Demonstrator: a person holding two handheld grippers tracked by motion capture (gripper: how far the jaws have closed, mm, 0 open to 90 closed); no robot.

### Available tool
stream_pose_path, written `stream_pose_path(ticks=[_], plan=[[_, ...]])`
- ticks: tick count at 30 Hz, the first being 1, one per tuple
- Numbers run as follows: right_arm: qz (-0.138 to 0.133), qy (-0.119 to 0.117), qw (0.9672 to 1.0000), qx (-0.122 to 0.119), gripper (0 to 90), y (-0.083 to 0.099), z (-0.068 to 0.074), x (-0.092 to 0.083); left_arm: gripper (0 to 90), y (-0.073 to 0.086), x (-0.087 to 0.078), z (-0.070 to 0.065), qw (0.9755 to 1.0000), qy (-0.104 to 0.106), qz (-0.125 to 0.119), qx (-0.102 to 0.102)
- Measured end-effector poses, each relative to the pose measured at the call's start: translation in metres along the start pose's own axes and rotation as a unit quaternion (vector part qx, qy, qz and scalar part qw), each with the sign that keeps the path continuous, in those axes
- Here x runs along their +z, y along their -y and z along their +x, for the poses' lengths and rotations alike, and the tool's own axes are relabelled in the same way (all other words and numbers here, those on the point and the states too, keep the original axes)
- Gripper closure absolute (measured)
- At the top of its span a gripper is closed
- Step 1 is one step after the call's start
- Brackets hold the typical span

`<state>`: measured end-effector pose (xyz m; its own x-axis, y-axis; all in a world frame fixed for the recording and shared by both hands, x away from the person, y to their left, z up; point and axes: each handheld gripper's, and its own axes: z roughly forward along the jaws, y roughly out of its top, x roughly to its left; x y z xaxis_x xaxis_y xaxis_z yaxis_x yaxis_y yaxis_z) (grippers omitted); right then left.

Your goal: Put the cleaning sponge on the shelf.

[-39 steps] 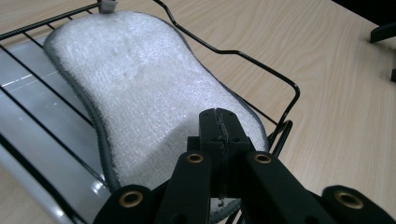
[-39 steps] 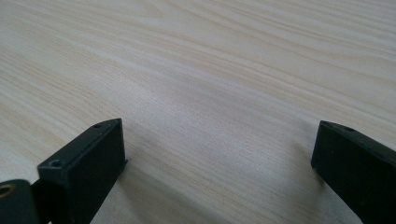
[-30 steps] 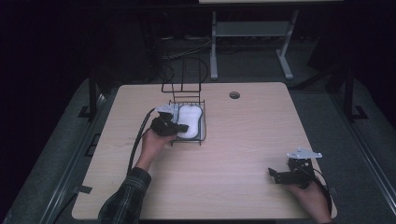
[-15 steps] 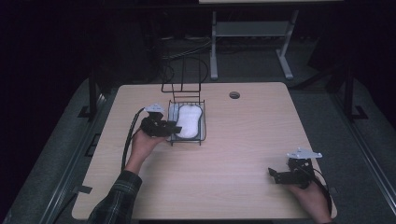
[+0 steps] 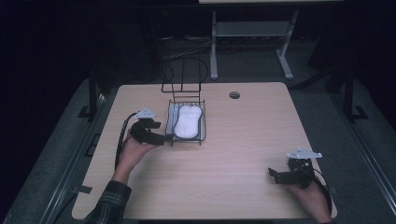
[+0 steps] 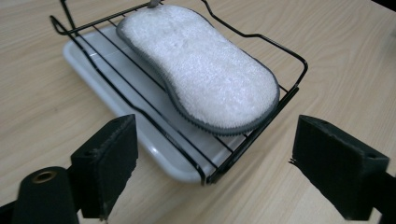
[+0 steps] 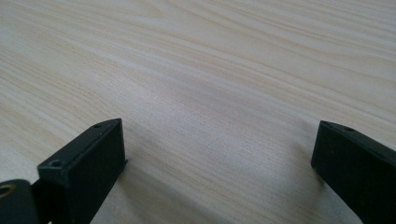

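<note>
A white, peanut-shaped sponge point(image 5: 186, 119) point(image 6: 201, 70) with a grey edge lies flat in a black wire rack point(image 5: 201, 121) point(image 6: 261, 126). The rack stands on a white tray point(image 6: 159, 149) at the table's back middle. My left gripper point(image 5: 164, 138) point(image 6: 215, 175) hovers just left of the rack's near corner, open, its jaws wide apart and nothing between them. My right gripper point(image 5: 273, 175) point(image 7: 217, 163) rests low over bare wood near the front right corner, open and holding nothing.
A tall wire handle point(image 5: 182, 77) rises at the rack's far end. A round cable hole point(image 5: 234, 95) sits in the wooden table point(image 5: 243, 140) near the back edge. A white frame stand point(image 5: 252, 32) is on the dark floor behind.
My left gripper has drawn back leftward from over the rack to just beside it, leaving the sponge in the rack. The right gripper has stayed put.
</note>
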<state>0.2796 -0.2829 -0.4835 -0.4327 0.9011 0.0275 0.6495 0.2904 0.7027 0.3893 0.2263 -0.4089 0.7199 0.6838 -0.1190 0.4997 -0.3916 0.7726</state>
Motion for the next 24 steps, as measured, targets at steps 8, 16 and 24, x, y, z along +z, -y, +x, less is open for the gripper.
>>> stream_pose_path(ticks=[8, 16, 24], plan=[[0.000, 0.000, 1.0000, 0.000, 2.4, 0.000, 0.000, 0.000, 12.8, 0.013, -0.020, -0.007, 0.9997, -0.025, 0.003, 0.008], [0.000, 0.000, 1.0000, 0.000, 2.4, 0.000, 0.000, 0.000, 12.9, 0.031, -0.040, -0.018, 0.9991, -0.040, 0.005, 0.016], [0.000, 0.000, 1.0000, 0.000, 2.4, 0.000, 0.000, 0.000, 12.9, 0.055, -0.056, -0.026, 0.9985, -0.052, 0.007, 0.016]])
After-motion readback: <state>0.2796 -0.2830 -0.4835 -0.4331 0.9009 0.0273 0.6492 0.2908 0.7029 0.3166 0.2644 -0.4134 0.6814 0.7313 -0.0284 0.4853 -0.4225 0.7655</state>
